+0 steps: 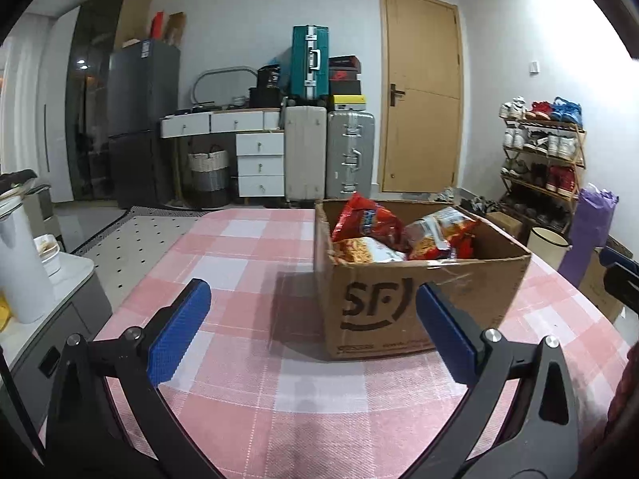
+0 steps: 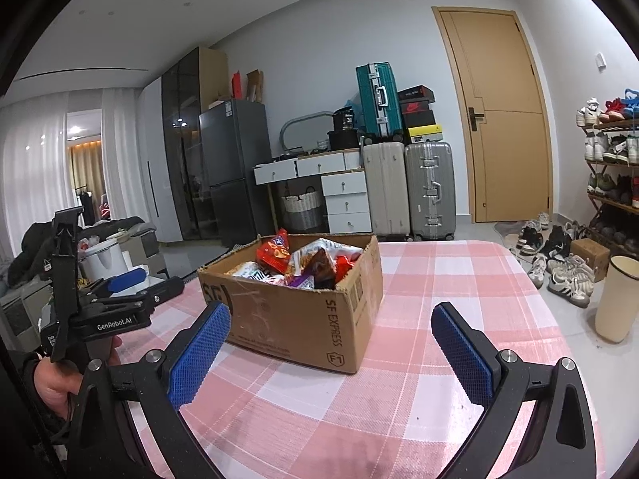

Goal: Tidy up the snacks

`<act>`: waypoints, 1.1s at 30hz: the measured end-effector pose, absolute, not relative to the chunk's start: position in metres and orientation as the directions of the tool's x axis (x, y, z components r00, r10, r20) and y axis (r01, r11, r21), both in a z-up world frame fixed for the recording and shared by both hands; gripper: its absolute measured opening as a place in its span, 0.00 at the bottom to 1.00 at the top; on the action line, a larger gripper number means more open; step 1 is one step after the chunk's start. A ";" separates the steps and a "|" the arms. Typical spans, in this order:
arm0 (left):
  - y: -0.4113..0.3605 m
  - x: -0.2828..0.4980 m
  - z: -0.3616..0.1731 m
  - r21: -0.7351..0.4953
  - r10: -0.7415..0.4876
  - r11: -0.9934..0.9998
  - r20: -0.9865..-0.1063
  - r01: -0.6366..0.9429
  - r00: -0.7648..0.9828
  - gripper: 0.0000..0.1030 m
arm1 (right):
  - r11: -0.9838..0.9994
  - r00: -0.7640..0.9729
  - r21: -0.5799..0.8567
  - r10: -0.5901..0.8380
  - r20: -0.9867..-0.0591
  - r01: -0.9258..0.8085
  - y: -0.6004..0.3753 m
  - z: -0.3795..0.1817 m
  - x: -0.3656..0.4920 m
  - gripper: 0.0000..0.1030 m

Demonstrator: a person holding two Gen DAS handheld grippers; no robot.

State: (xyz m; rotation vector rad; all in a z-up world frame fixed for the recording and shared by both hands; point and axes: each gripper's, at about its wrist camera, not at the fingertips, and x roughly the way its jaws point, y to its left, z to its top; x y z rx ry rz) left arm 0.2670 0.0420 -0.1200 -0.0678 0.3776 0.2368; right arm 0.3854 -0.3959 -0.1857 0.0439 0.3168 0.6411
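Observation:
An open brown SF cardboard box stands on the pink checked tablecloth. Several snack bags fill it, red, orange and white. My left gripper is open and empty, just before the box's near left corner. In the right wrist view the box sits ahead with the snack bags inside. My right gripper is open and empty, short of the box. The left gripper shows at the left, held in a hand.
A cream bin and scattered shoes lie on the floor to the right of the table. A shoe rack stands by the right wall. A side counter with a white appliance is left of the table.

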 end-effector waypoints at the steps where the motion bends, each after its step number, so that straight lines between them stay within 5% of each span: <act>1: 0.042 0.268 -0.121 -0.021 0.221 0.969 -0.370 -0.246 0.902 0.99 | 0.804 0.757 0.136 0.592 -0.277 -0.579 -0.396 -0.187 0.386 0.99; 33: 0.032 0.266 -0.132 0.025 0.256 0.965 -0.334 -0.263 0.907 1.00 | 0.807 0.770 0.101 0.587 -0.249 -0.582 -0.397 -0.195 0.381 0.99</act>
